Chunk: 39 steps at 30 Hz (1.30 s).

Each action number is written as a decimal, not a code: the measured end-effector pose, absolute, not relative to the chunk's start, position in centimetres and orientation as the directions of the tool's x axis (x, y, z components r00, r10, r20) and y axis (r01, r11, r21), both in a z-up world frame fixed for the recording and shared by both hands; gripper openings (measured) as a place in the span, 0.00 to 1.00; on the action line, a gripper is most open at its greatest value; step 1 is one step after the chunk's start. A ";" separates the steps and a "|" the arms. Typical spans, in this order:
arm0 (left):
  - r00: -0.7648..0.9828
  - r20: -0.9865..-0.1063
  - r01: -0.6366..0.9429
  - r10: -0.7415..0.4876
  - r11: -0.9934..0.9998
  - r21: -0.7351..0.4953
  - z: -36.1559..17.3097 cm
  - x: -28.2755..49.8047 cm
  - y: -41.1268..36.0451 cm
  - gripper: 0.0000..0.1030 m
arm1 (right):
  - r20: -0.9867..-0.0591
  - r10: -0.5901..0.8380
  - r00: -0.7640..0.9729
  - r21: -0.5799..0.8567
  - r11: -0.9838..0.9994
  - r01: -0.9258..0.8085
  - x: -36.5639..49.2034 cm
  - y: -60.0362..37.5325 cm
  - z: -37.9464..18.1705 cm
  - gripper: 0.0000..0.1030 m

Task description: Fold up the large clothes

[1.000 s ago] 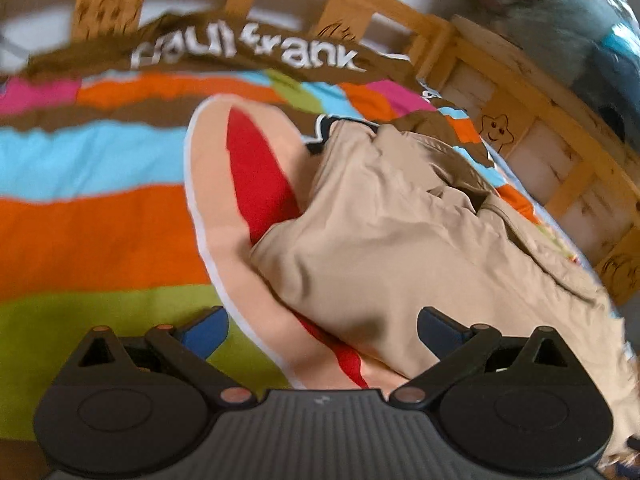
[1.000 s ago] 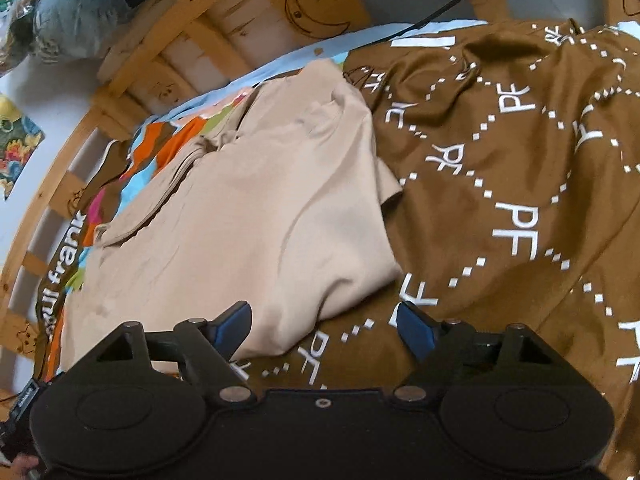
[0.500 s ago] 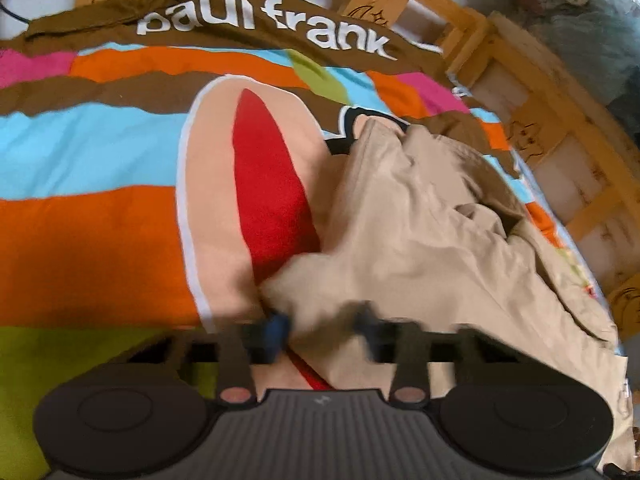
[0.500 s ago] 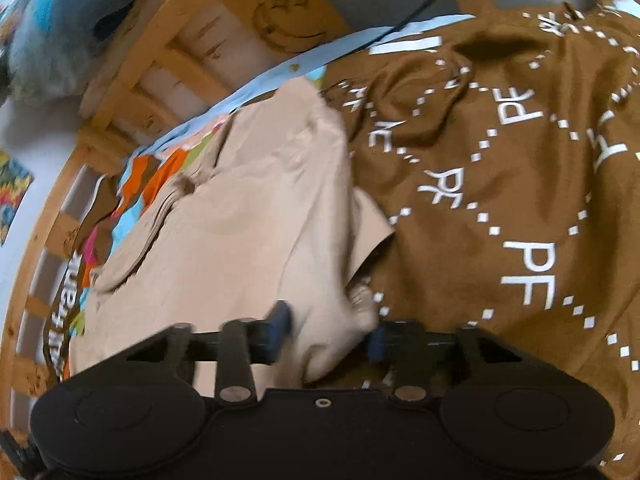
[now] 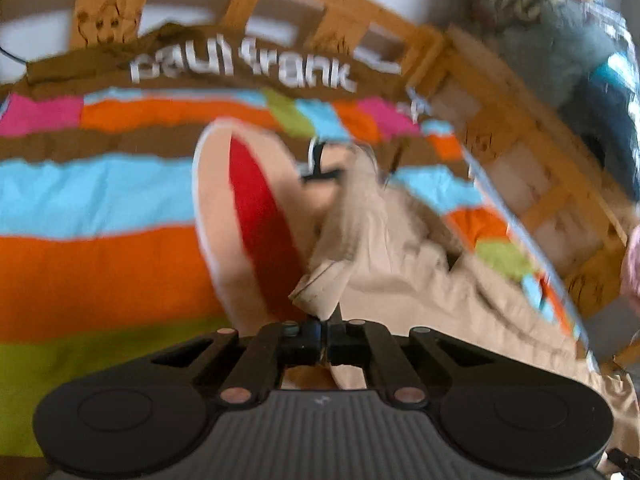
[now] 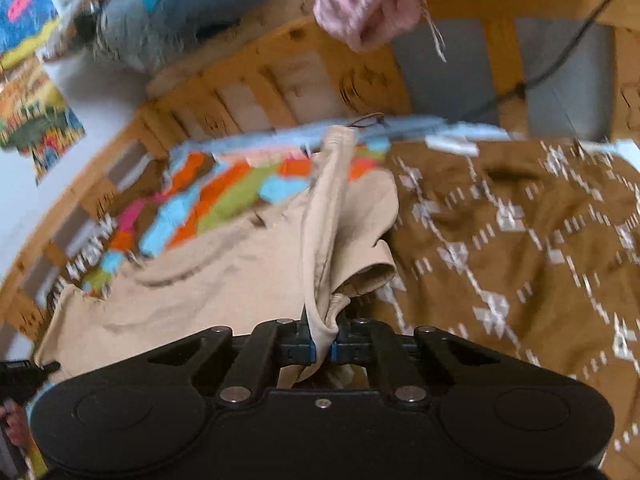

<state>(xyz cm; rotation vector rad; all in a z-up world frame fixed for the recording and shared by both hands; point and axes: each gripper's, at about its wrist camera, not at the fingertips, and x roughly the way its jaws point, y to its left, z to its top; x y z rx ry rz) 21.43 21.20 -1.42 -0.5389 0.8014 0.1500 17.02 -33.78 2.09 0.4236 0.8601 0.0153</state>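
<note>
Left gripper [image 5: 323,340] and right gripper [image 6: 323,344] each pinch the beige garment's [image 6: 224,280] near edge; best carry both corners level toward the far side.

Along the brown top band of my striped, many-coloured bedspread [image 5: 120,208] I read "paul frank" in white letters [image 5: 244,68]. On my brown quilt with the white dotted diamond pattern [image 6: 520,240] the small white marks are too blurred to read.
</note>
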 end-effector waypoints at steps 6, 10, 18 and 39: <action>0.683 -0.722 -0.346 -0.106 0.824 -0.448 -5.1 21.2 22.0 0.30 | -0.786 0.104 0.609 0.341 0.894 0.289 16.6 -34.1 -1.7 0.28; 0.696 -0.709 -0.324 -0.107 0.835 -0.445 -5.7 20.7 21.3 0.63 | -0.751 -0.052 0.658 0.258 0.895 0.365 16.2 -34.4 -0.7 0.44; 0.725 -0.676 -0.306 -0.134 0.816 -0.491 -7.2 21.2 20.6 0.64 | -0.564 -0.031 0.825 -0.093 0.995 -0.026 21.8 -24.9 1.5 0.70; 0.774 -0.633 -0.358 -0.026 0.807 -0.471 -6.0 21.0 20.3 0.02 | -0.526 0.083 0.846 -0.256 0.934 -0.251 29.4 -11.5 -5.2 0.67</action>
